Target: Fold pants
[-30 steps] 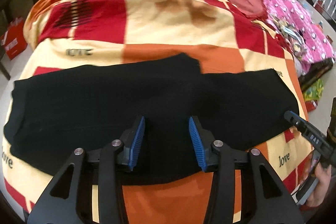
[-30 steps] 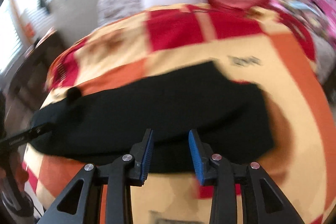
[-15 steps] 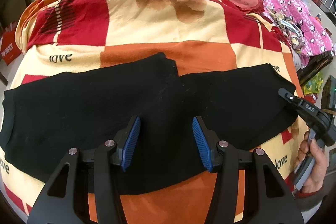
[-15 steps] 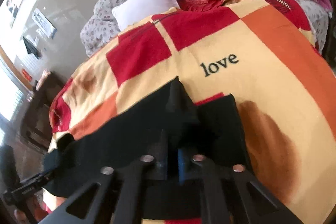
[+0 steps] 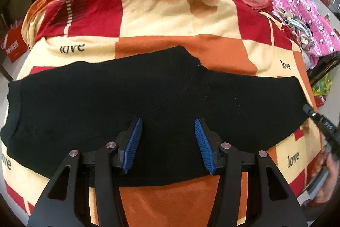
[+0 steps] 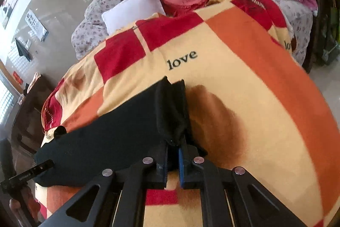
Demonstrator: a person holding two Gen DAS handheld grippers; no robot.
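My right tool (image 6: 173, 160) grips the black pants (image 5: 148, 103) at one end, jaws easing apart slightly. My left tool (image 5: 167, 142) hovers open above them on the bed (image 5: 170, 14).

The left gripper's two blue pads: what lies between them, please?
In the left wrist view, the left gripper stands open over the black pants; only that flat black cloth shows between its pads, ungripped.

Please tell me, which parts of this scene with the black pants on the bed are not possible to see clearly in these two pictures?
- Left wrist view: the near edge of the pants lies behind the left gripper, whose jaws are open.
- Left wrist view: the right gripper is blurred and cut off by the picture edge.
- Right wrist view: the bunched pants end hides the pads of the right gripper, whose jaws are opening slightly.
- Right wrist view: the left gripper is small at the edge.
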